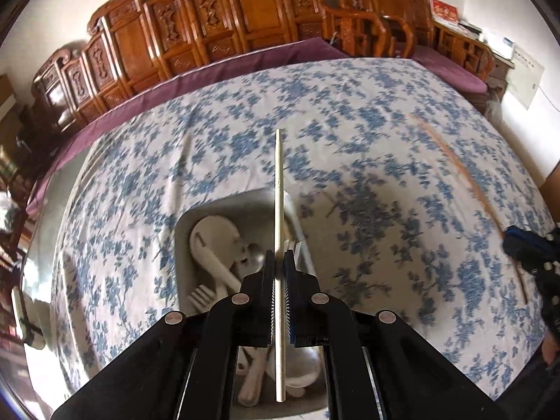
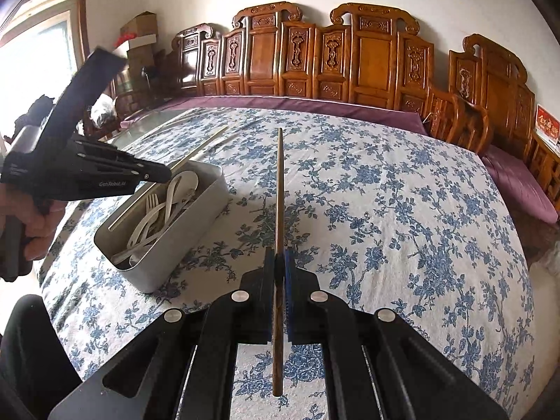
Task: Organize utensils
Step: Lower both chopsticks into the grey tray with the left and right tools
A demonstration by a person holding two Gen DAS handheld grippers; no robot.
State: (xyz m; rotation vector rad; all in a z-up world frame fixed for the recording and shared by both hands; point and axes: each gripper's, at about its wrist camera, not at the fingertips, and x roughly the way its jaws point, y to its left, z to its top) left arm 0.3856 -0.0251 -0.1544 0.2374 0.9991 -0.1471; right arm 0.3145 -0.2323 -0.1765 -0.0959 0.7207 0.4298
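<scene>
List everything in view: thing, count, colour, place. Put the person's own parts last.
Pale chopstick: one, cream, clamped in left gripper above the box.
Brown chopstick: one, brown, clamped in right gripper over the tablecloth.
Utensil box: one, grey, on the tablecloth, left side in the right wrist view.
Spoons and forks: several, white, inside the box with a pale stick.
Tablecloth: one, white with blue flowers, covering the table.
Carved chairs: several, brown, along the wall.
Left gripper: black, shut.
Right gripper: black, shut.
Left hand: on the left gripper's handle.
</scene>
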